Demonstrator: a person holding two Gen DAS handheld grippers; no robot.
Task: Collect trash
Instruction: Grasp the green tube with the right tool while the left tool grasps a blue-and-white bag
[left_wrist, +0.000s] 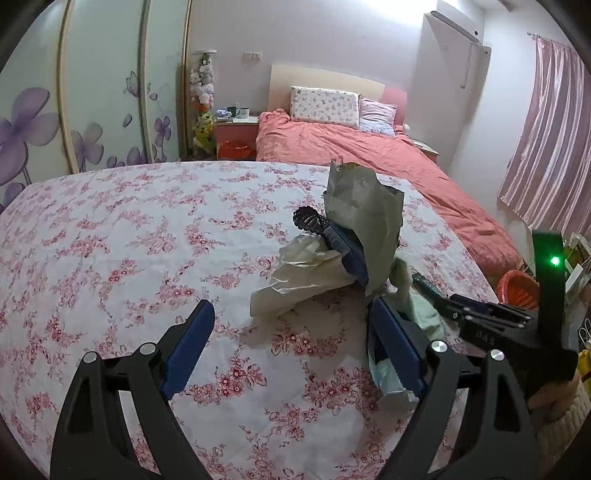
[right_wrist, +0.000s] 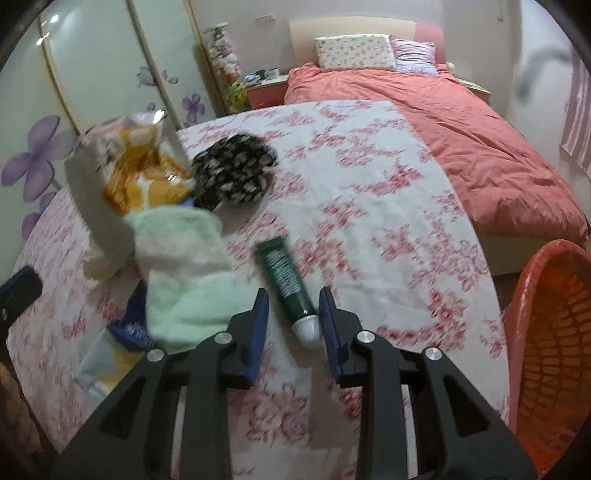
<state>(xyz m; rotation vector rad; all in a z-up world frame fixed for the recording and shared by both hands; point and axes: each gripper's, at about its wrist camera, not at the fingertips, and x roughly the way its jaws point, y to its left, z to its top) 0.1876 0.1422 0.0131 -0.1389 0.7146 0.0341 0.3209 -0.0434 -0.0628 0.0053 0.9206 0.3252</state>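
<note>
The table under a pink-flowered cloth (left_wrist: 110, 229) holds a heap of litter. In the left wrist view a grey-green paper bag (left_wrist: 364, 218) stands over crumpled white paper (left_wrist: 303, 277) and a dark hairbrush (left_wrist: 325, 229). My left gripper (left_wrist: 291, 306) hangs open just short of the white paper, nothing between its fingers; a pale packet (left_wrist: 388, 384) lies under its right finger. In the right wrist view a green tube (right_wrist: 284, 273) with a white cap lies on the cloth. My right gripper (right_wrist: 294, 295) is open narrowly, the cap end between its fingertips with a gap on the left side.
A mint towel (right_wrist: 181, 277), an orange snack bag (right_wrist: 144, 173), a black flowered pouch (right_wrist: 232, 173) and a blue brush (right_wrist: 129, 328) lie left of the tube. An orange basket (right_wrist: 554, 350) stands off the table's right edge. A bed with a coral cover (left_wrist: 369, 147) lies behind.
</note>
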